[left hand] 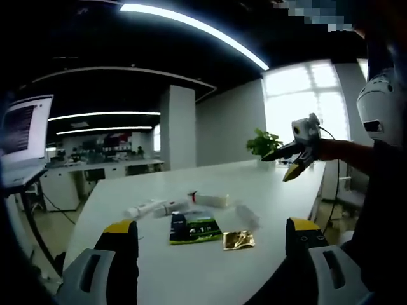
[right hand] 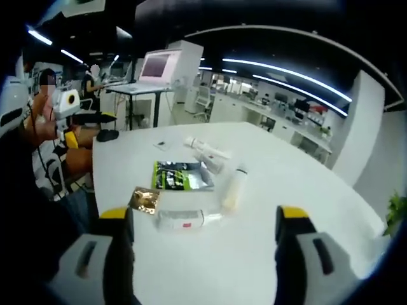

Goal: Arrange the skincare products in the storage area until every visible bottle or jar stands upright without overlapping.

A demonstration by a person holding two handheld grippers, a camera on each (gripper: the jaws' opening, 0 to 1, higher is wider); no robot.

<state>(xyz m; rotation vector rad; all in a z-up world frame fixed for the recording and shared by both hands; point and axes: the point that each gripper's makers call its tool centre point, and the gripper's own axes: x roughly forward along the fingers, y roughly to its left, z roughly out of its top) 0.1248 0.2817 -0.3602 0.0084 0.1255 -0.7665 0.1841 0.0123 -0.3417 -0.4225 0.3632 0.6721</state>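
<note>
Several skincare items lie flat on the white table. In the left gripper view I see two white tubes, a red-capped white tube, a clear bottle, a green-black sachet and a gold sachet. My left gripper is open just short of them, holding nothing. The right gripper hangs in the air at the far right, held by a hand. In the right gripper view, my right gripper stands open above a white tube, a cream bottle, the green sachet and the gold sachet.
A potted plant stands at the table's far edge. A black mouse lies near a table corner, with a monitor on a desk behind it. The person's body is close along the table's left side.
</note>
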